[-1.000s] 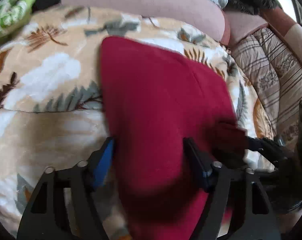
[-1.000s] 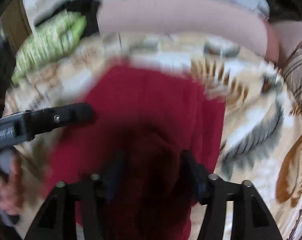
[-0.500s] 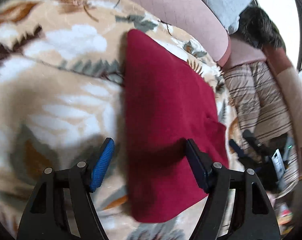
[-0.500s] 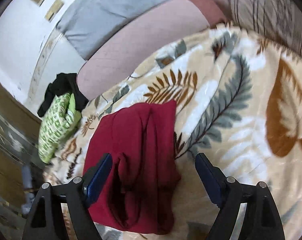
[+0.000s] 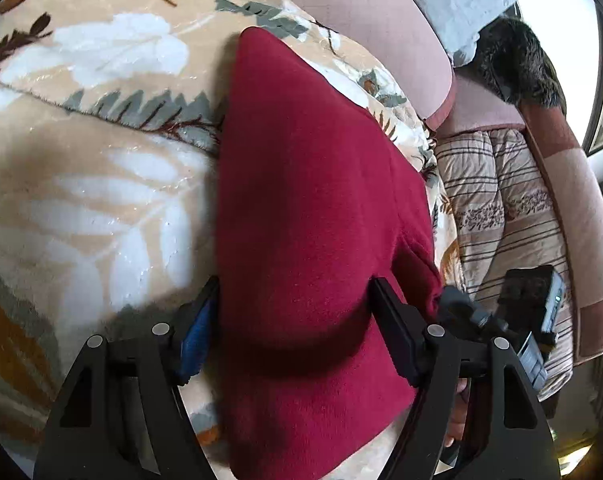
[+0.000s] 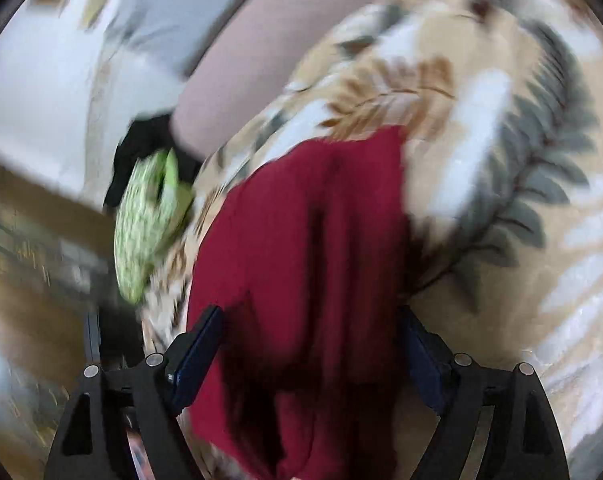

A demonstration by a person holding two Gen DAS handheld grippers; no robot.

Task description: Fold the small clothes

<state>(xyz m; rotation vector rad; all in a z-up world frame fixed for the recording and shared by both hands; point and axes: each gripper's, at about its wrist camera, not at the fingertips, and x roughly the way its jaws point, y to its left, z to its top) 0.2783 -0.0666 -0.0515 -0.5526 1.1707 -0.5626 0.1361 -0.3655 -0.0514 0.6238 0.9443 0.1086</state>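
Observation:
A dark red garment (image 5: 313,208) lies folded into a long strip on a beige leaf-print blanket (image 5: 85,184). My left gripper (image 5: 293,332) is open, its jaws standing on either side of the garment's near end. In the right wrist view, which is blurred, the same red garment (image 6: 301,248) lies with folds along its length, and my right gripper (image 6: 313,360) is open with its jaws straddling the near end. The right gripper also shows in the left wrist view (image 5: 513,320), at the garment's right edge.
A green patterned cloth (image 6: 149,220) and a black item (image 6: 141,144) lie at the blanket's far left edge. A pink cushion (image 5: 361,12) runs behind the blanket. A striped quilt (image 5: 509,208) and a dark furry item (image 5: 517,60) lie to the right.
Both grippers have moved back in over the red garment's near end. The right wrist view swung left and down, so the garment now fills the space between its jaws.

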